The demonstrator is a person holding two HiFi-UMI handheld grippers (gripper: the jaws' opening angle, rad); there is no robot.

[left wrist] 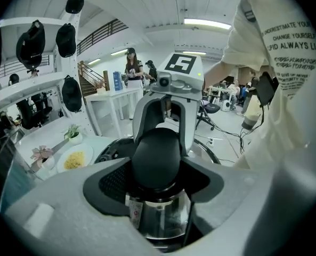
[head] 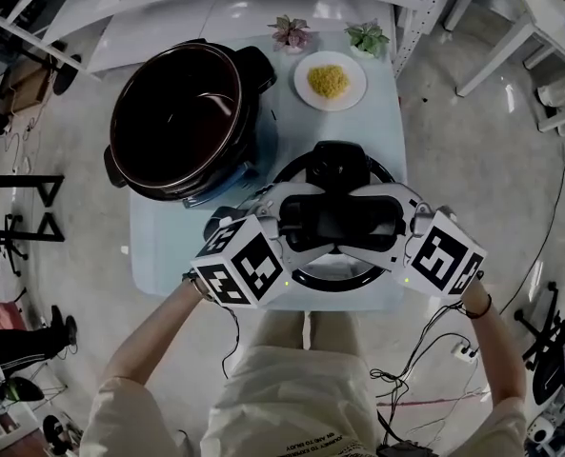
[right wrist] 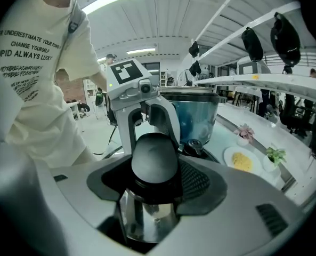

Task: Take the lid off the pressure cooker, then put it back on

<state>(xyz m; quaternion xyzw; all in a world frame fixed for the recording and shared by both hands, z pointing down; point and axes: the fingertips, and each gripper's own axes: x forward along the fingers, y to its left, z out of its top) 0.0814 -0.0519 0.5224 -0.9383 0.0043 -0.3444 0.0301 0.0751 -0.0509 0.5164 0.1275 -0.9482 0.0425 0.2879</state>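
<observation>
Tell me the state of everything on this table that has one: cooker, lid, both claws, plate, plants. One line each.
pressure cooker: open, lid off, looks empty.
lid: off the cooker, to its right, handle gripped from both sides.
left claw: shut on the lid's handle.
right claw: shut on the lid's handle.
plate: holds yellow food.
pink potted plant: upright.
green potted plant: upright.

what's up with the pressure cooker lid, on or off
Off: the dark round pressure cooker pot gapes open, and the black-handled steel lid is beside it.
</observation>
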